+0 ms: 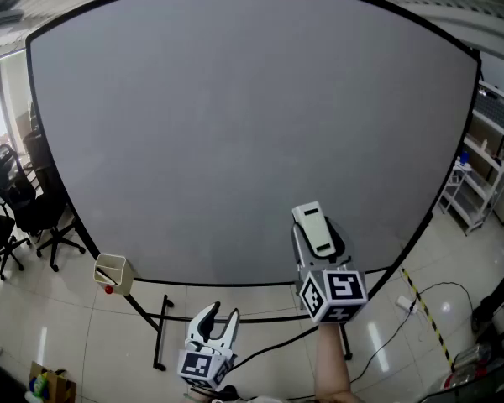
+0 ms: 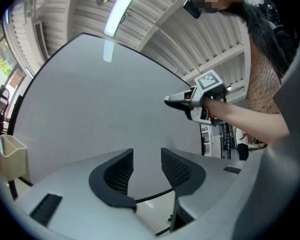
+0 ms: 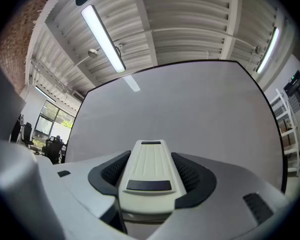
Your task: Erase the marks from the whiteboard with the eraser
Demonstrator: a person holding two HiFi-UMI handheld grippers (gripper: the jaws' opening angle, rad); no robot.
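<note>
A large whiteboard (image 1: 235, 124) on a black stand fills the head view; its surface looks plain grey with no marks that I can see. My right gripper (image 1: 315, 233) is raised in front of the board's lower right part, shut on a cream-white eraser (image 1: 314, 227). In the right gripper view the eraser (image 3: 149, 171) sits between the dark pads, pointing at the whiteboard (image 3: 190, 114). My left gripper (image 1: 212, 321) hangs low below the board's bottom edge, open and empty. The left gripper view shows its jaws apart and the right gripper (image 2: 190, 101) with the eraser.
A beige holder (image 1: 114, 272) hangs at the board's lower left corner, with something red beneath it. Black office chairs (image 1: 17, 204) stand at the left. White shelving (image 1: 480, 170) is at the right. Cables (image 1: 420, 309) lie on the tiled floor.
</note>
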